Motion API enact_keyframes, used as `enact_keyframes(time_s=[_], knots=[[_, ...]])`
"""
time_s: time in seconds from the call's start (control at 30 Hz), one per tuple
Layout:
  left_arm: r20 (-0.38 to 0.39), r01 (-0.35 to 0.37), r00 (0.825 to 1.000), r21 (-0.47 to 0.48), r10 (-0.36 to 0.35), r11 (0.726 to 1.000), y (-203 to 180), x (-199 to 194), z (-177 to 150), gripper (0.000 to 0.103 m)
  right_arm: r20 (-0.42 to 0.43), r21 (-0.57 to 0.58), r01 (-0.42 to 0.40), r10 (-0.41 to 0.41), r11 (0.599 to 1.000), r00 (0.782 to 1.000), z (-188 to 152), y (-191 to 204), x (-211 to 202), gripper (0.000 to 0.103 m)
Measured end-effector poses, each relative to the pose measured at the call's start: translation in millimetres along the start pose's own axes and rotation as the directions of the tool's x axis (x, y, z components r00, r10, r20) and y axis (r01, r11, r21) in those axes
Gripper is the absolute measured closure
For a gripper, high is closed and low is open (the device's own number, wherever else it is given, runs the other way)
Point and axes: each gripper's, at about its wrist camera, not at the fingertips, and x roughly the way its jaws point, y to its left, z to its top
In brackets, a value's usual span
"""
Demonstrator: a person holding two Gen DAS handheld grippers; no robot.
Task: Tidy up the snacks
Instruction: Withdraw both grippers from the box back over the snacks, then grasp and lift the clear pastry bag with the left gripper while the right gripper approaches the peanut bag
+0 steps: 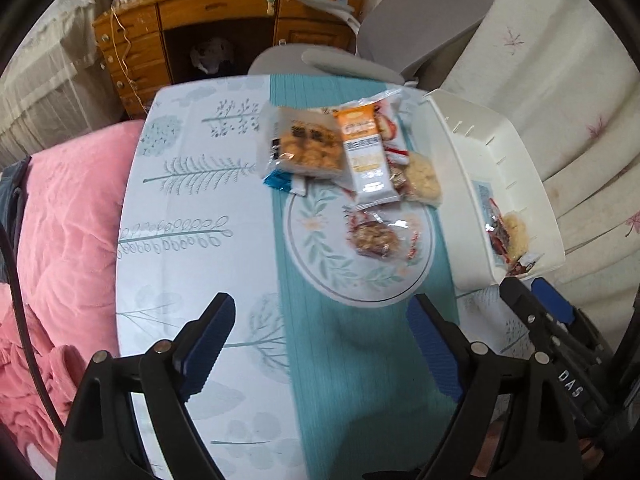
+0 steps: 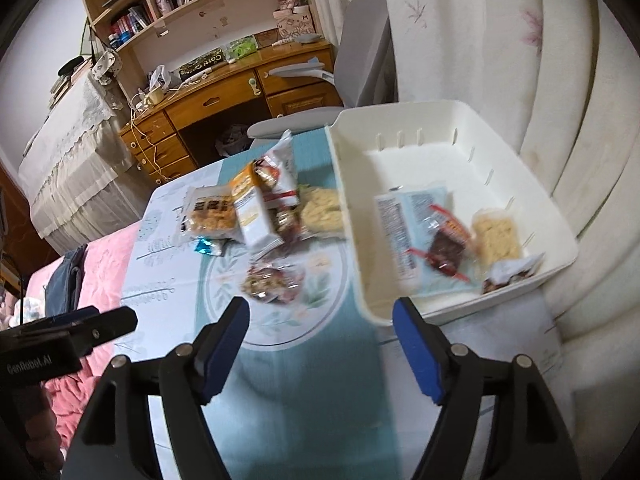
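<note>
A pile of snack packets lies at the far middle of the table: an orange cracker pack, an orange-and-white bar, a pale rice-cake pack. A clear nut-snack packet lies alone, nearer. A white bin on the right holds several packets. My left gripper is open and empty over the table. My right gripper is open and empty near the bin's front corner.
The table wears a white and teal leaf-print cloth. A pink blanket lies left of it. A wooden desk and grey chair stand behind. A white padded headboard is at right.
</note>
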Motion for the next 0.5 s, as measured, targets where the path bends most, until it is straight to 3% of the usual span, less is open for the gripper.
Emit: enact_keyframes(time_s=[0.3,0.5], knots=[[-0.048,0.039,0.998,0.004,-0.038,0.999,40,6,43,0.013,-0.042,0.052,0.017,-0.015,0.999,0.999,-2,38,20,0.028],[-0.108,0.03,0.994,-0.027,-0.032,0.999,56,30,78,0.011,-0.104,0.081,0.015,-0.006,0.997,0.995,2,53,43,0.028]])
